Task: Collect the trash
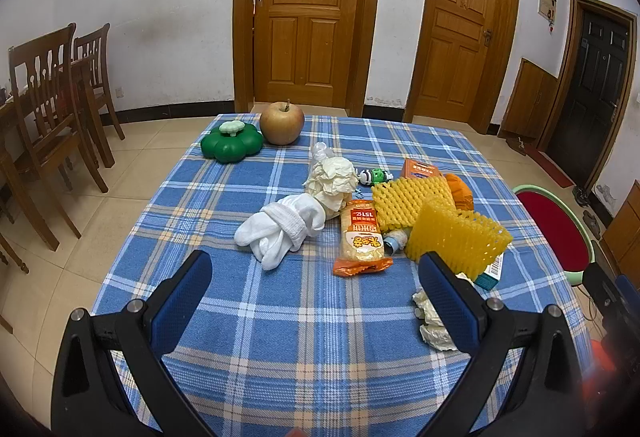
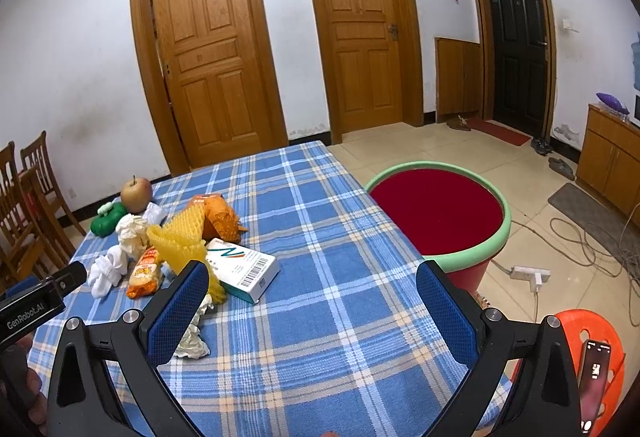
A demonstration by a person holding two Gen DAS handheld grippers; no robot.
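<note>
Blue-padded fingers (image 1: 188, 297) of the left gripper (image 1: 316, 297) stand wide apart above a blue plaid tablecloth (image 1: 280, 337), nothing between them; the right gripper (image 2: 312, 301) is spread just as wide over the same cloth, also holding nothing. A crumpled white tissue (image 1: 434, 325) lies touching the inner face of the left gripper's right finger, and in the right wrist view the same tissue sits just behind the right gripper's left finger. Beyond the left gripper's fingertips, a balled pair of white socks (image 1: 280, 229) and an orange snack wrapper (image 1: 362, 237) lie side by side, with yellow foam fruit netting (image 1: 456, 237) heaped to their right, partly covering a white-and-teal carton (image 2: 242, 267). Farther back lie more crumpled paper (image 1: 330, 181), a small green toy (image 1: 374, 176), an orange box (image 1: 422, 169) and orange netting (image 1: 460, 191). At the table's far edge, well apart from both grippers, an apple (image 1: 282, 123) stands beside a green flower-shaped container (image 1: 231, 143). A red bin with a pale green rim (image 2: 440, 213) stands on the tiled floor against the table's right side.
</note>
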